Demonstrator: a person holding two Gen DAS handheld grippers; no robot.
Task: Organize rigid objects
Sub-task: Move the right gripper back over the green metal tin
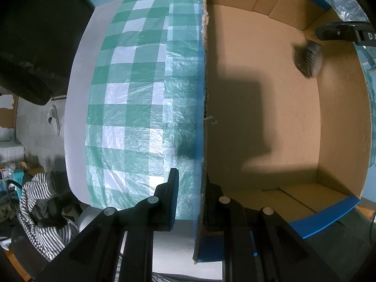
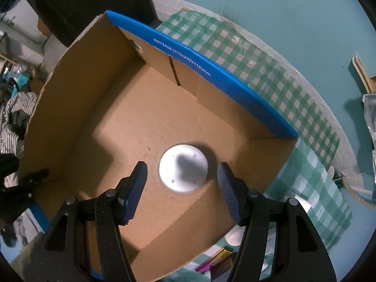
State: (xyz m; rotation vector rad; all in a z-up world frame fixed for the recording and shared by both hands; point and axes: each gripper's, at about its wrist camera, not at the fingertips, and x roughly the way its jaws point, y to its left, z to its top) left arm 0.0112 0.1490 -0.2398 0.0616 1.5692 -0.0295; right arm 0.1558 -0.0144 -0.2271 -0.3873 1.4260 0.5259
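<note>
Disc [image 2: 183, 171] rests between spread right tongs [image 2: 182, 183] — left tongs [image 1: 190, 195] pinch box wall [image 1: 204, 94].

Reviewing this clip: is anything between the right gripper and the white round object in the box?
Nothing visible. The white round object lies on the bare floor of the cardboard box, between and below the right gripper's open fingers. The left gripper clamps the box's far wall.

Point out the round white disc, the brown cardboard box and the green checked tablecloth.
round white disc [image 2: 183, 167]: right wrist view, its flat top face.
brown cardboard box [image 2: 70, 89]: right wrist view, inner left wall.
green checked tablecloth [image 1: 131, 94]: left wrist view, a bare patch beside the box.
</note>
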